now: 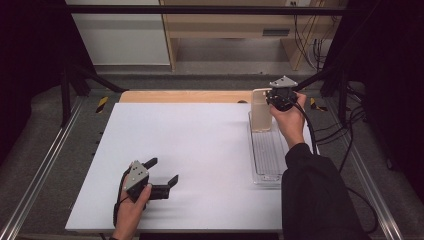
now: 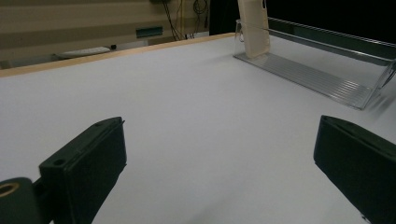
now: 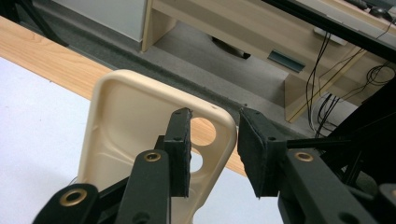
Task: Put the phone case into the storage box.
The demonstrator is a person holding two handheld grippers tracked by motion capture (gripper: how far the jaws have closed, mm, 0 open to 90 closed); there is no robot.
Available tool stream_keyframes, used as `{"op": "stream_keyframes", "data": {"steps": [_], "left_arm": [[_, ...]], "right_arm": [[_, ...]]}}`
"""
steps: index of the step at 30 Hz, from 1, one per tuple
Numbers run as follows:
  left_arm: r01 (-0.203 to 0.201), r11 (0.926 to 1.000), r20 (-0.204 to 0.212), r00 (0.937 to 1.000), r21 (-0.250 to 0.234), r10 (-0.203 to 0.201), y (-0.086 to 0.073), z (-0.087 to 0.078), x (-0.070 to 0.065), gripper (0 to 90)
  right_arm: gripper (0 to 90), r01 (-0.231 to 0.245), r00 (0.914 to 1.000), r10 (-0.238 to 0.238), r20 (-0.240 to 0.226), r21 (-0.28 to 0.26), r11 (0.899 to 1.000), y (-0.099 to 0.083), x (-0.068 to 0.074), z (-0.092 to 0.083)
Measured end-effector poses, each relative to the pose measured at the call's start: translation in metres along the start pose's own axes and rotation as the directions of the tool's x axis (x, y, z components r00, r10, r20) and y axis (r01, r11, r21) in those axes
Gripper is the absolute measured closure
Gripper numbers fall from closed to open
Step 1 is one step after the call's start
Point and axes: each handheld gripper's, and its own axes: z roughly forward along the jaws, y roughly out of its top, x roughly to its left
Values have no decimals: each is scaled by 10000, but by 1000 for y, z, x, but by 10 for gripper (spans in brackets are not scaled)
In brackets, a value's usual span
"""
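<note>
High view puts the left gripper point(image 1: 162, 176) nearest, low over the white counter point(image 1: 200, 150) at its front left, jaws spread wide with nothing between them. Farther back on the right lies a clear ribbed tray point(image 1: 267, 160), and at its far end a cream phone case point(image 1: 260, 111) stands upright. The right gripper point(image 1: 274, 96) sits at the case's top right corner. In the right gripper view its jaws straddle that edge of the phone case point(image 3: 126, 135), parted slightly, with a gap showing at the outer jaw.
</note>
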Motion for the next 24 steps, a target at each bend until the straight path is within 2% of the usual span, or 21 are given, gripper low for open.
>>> {"op": "stream_keyframes", "data": {"steps": [24], "left_arm": [[28,10000,3,10000,-10,-28,0,0,0,23]], "right_arm": [[653,-492,9988,492,65,-21,9988,-2,-3,6]]}}
